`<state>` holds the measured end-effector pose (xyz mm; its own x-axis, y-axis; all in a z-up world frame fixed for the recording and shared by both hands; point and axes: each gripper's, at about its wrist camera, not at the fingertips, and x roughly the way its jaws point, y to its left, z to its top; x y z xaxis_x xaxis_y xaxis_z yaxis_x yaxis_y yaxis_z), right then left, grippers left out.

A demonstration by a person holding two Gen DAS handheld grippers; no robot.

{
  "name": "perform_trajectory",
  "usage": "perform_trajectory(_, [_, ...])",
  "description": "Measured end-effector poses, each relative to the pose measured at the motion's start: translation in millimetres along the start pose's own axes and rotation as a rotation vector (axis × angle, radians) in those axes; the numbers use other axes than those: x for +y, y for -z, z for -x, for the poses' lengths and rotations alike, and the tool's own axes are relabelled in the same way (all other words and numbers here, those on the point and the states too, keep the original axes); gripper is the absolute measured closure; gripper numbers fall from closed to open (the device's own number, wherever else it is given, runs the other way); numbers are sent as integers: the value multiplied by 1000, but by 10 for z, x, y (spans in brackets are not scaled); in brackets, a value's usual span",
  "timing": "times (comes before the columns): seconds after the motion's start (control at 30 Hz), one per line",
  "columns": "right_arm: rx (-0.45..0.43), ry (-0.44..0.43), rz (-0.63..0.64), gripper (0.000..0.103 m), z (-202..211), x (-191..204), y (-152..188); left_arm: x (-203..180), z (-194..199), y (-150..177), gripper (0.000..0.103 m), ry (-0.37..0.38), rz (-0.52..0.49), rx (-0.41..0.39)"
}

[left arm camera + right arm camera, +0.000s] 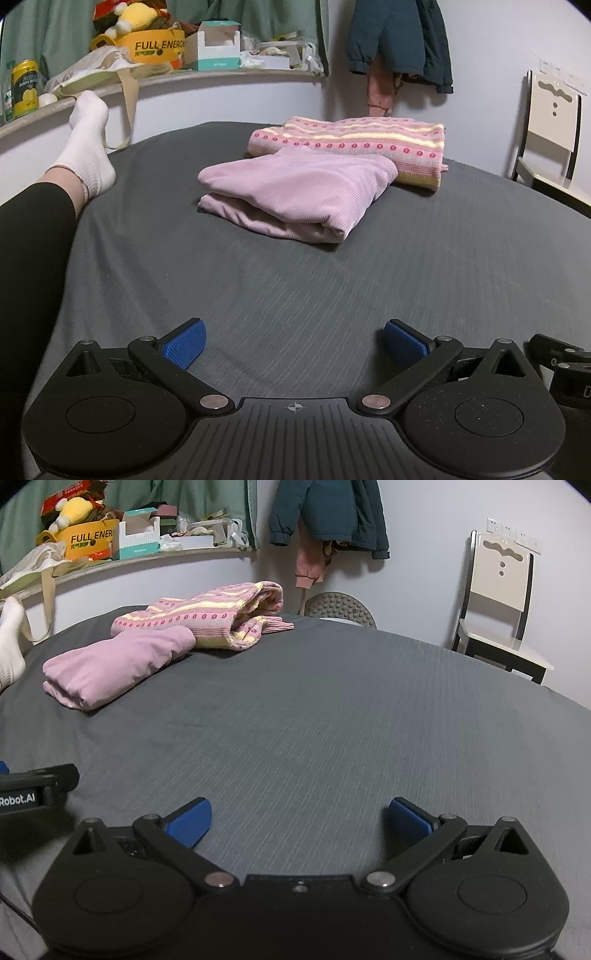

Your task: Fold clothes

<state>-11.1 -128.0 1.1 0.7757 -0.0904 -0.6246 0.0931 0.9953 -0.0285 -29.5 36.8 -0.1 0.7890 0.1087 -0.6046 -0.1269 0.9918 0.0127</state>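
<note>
Only right view shows sweater (207, 622) cuff.

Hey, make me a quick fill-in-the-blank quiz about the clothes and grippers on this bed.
1. The lilac garment lies ____ on the grey bed sheet.
2. Behind it lies a ____ patterned sweater.
3. The left gripper and right gripper are both ____.

Missing words: folded; pink; open

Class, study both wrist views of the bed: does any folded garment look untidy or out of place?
Yes. A cuff of the patterned pink sweater sticks out of the fold onto the grey sheet. The lilac top overlaps the sweater's edge rather than sitting squarely. Nothing else stands out.
</note>
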Motion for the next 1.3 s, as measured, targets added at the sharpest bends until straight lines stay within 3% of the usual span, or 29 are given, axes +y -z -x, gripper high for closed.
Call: perform_trajectory(1.3, [1,0,2,0,4,3,-8,3,-12,2,0,7,6,1])
